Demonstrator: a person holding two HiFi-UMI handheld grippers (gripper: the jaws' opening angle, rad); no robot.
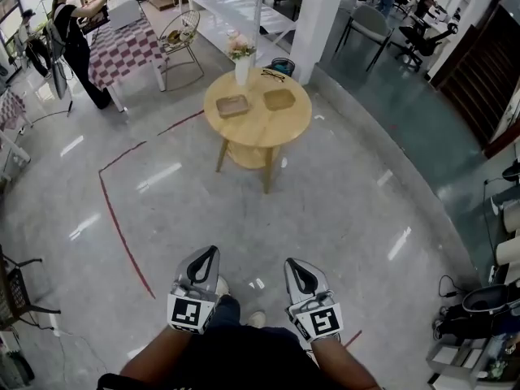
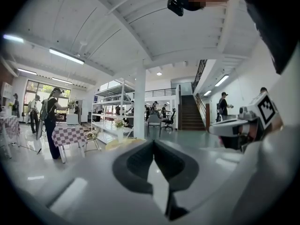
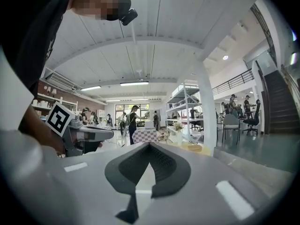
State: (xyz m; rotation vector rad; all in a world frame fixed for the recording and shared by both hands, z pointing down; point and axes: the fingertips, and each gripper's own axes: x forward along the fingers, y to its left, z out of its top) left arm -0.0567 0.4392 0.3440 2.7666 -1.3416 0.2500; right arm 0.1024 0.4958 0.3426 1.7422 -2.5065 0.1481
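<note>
Wooden tray (image 1: 233, 105) and second tray (image 1: 279, 98), on the round worktop (image 1: 257, 132) at 12 o'clock, are probably light and stiff; pinch a rim. Left gripper (image 1: 210, 253) and right gripper (image 1: 292, 263) are pressed together, empty.

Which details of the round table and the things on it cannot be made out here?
- Head view: the two trays on the round table are too small to show contents.
- Head view: dark item beside the vase, too small to identify.
- Left gripper view: table mostly hidden behind the left gripper.

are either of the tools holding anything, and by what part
Nothing is held: the left tool and right tool each have jaws shut together, empty.
</note>
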